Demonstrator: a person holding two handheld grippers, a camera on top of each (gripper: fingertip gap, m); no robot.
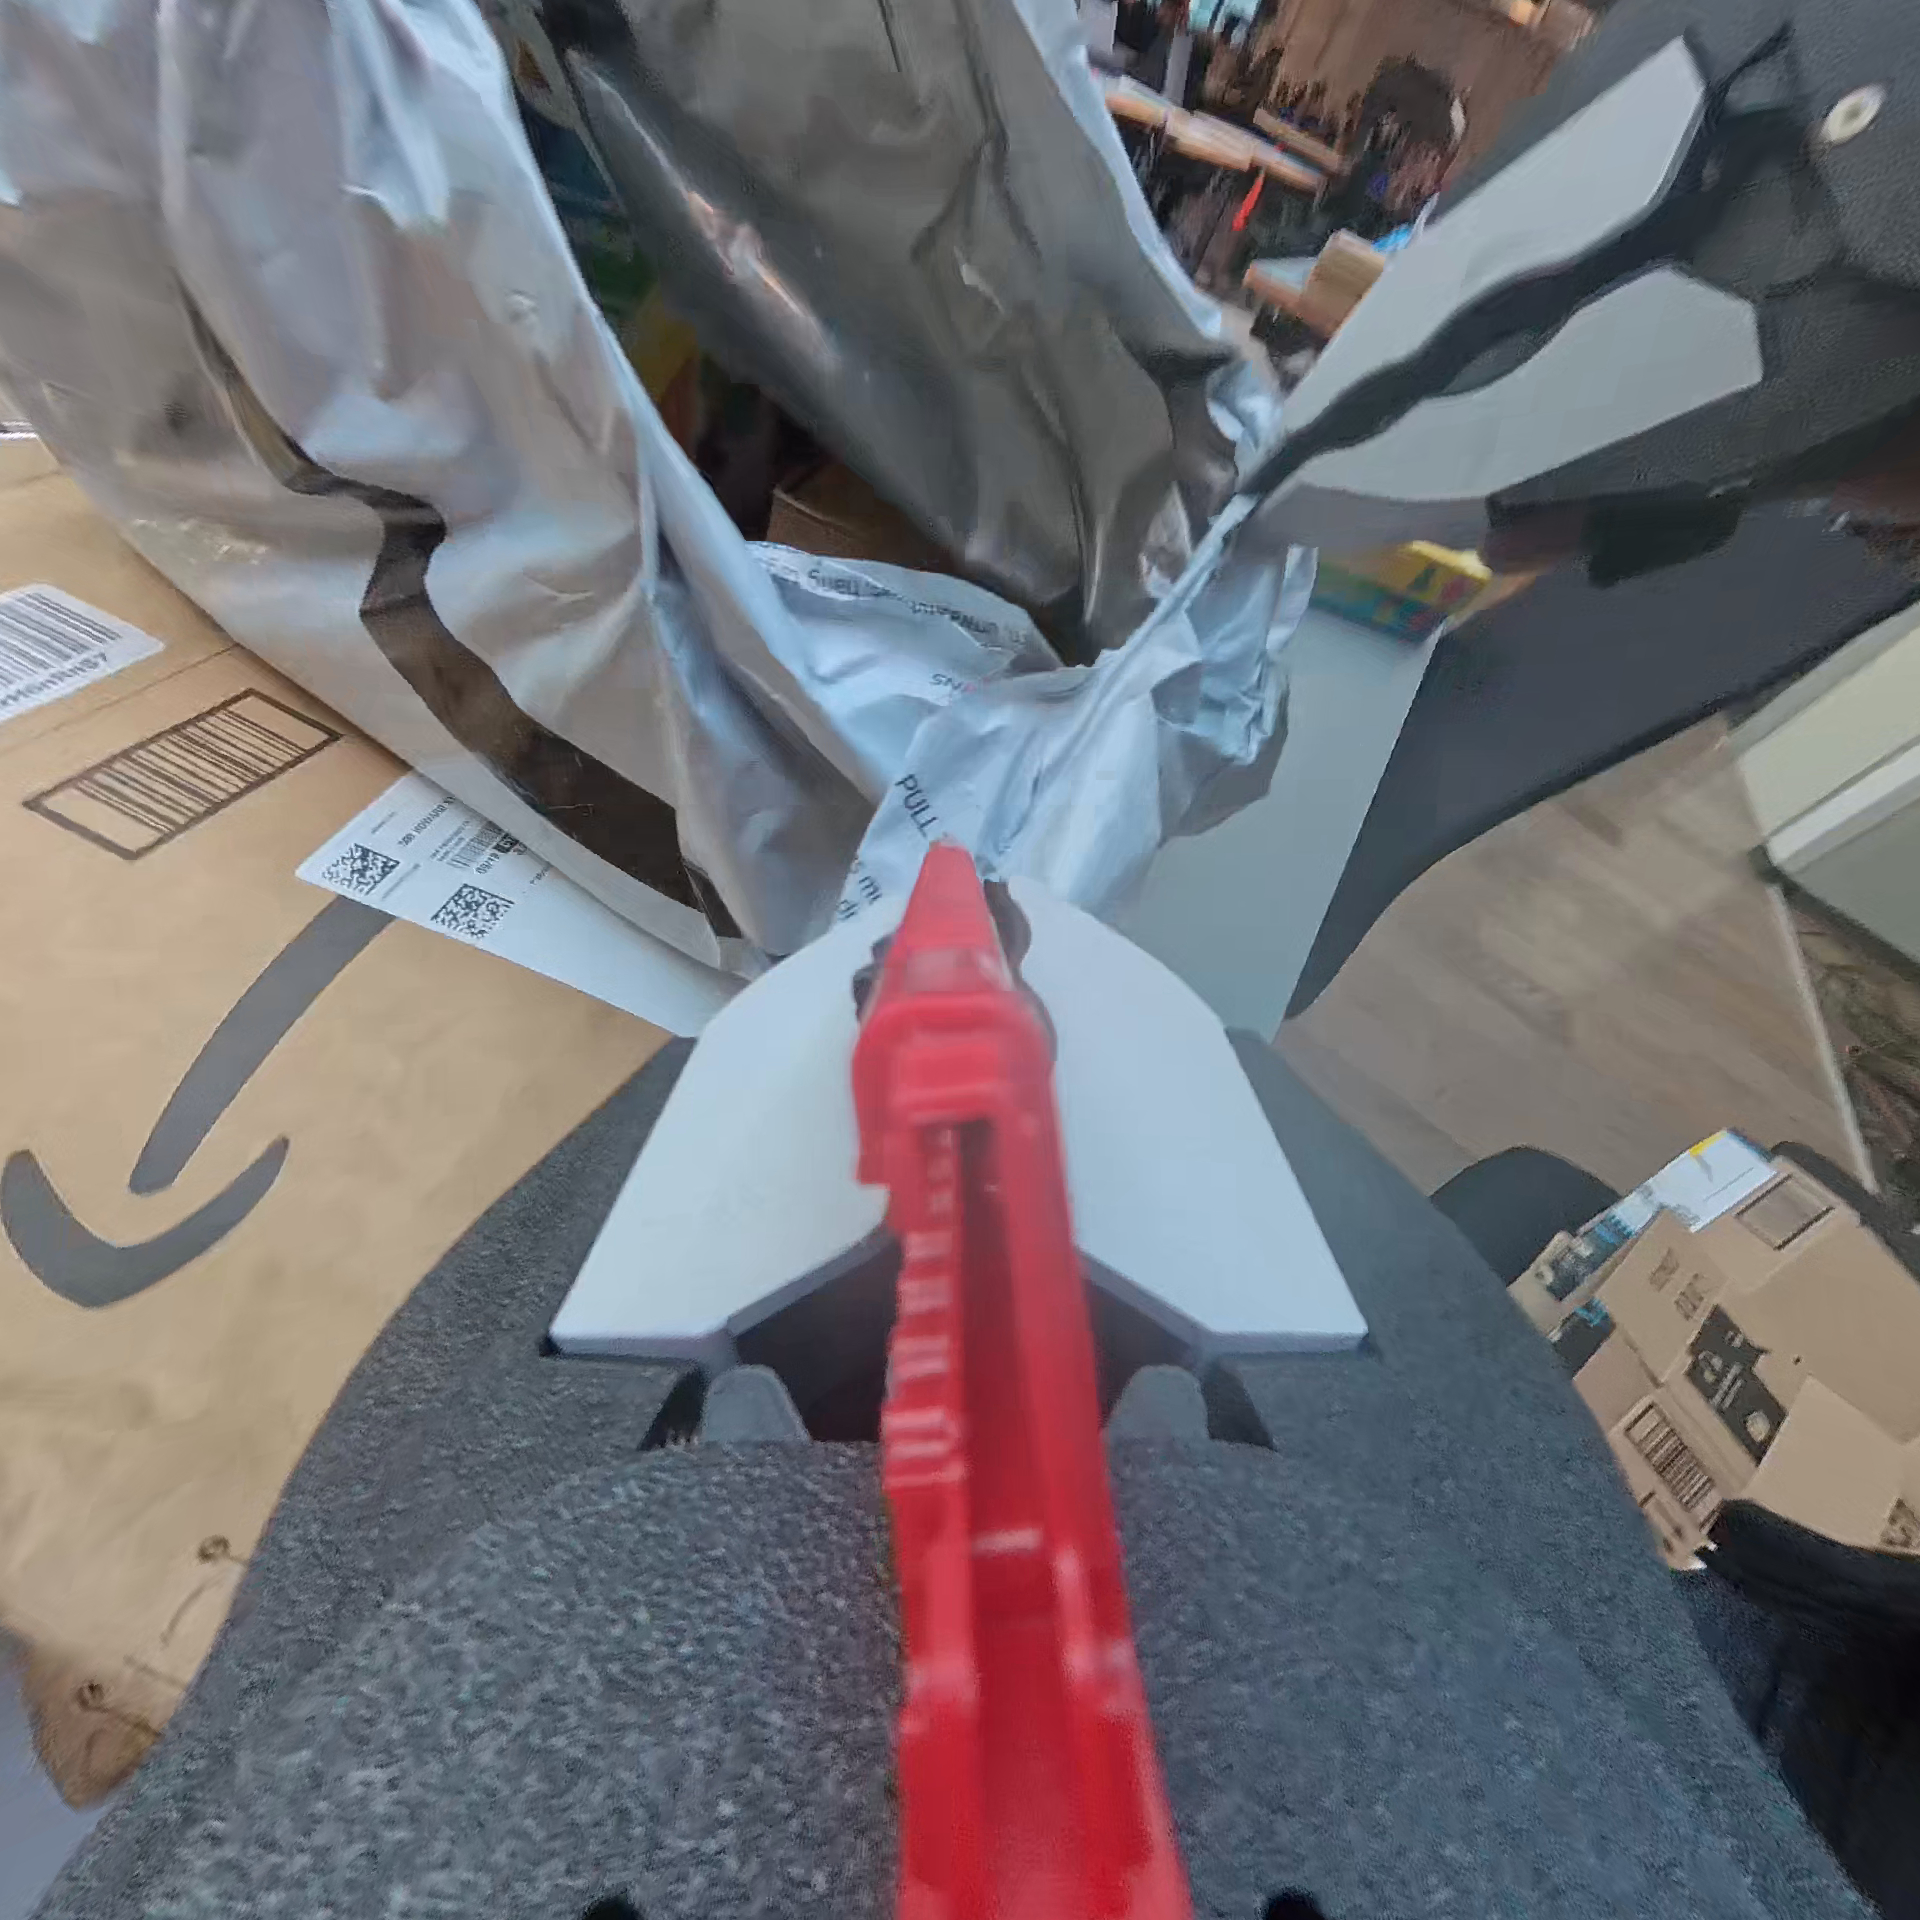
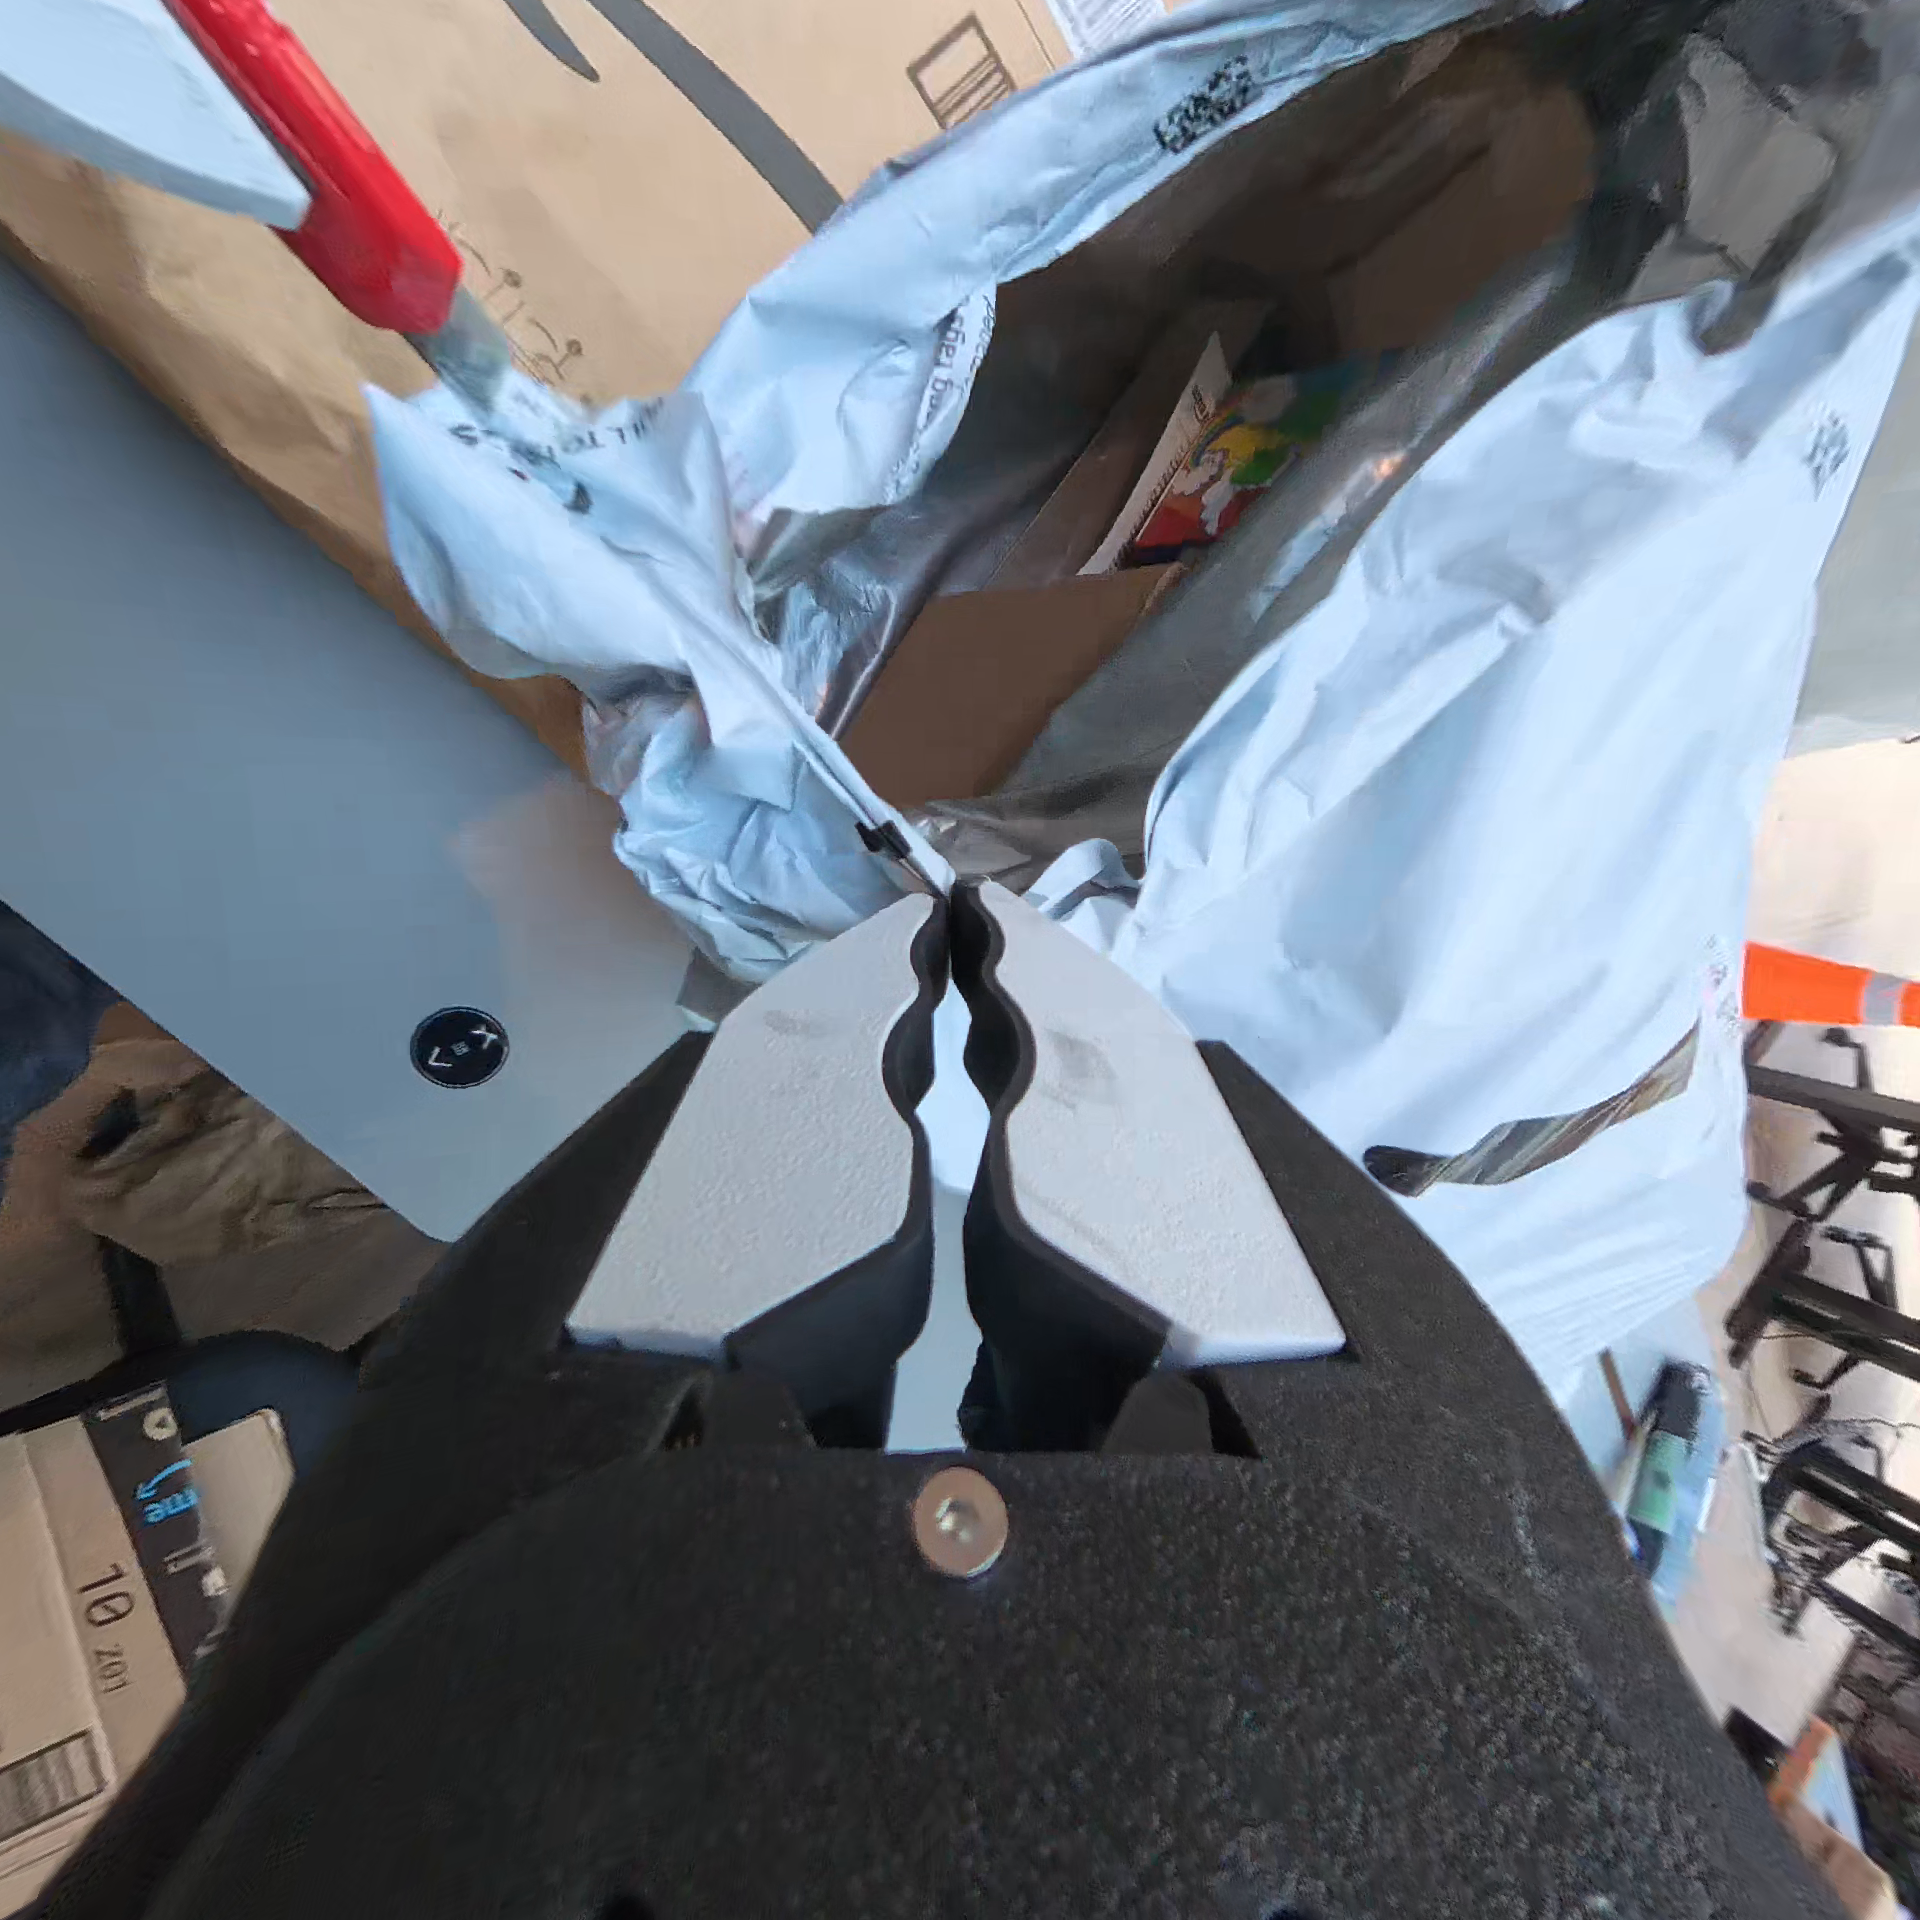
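Grey plastic mailer: torn open, slumped on a cardboard box that lies on the pale surface; its mouth gapes toward the right wrist view, with a colourful booklet inside.

Left gripper: jaws clenched on a red cutter. Cutter's long axis runs along the fingers; its blade end points forward and meets the mailer's crumpled corner.

Right gripper: jaws clenched on a thin edge of the mailer, drawn taut from that corner.

Handling, as a judgement: keep the film tight, cut away from the right gripper, stay shallow to spare the booklet.

Beside the box: white barcoded label.
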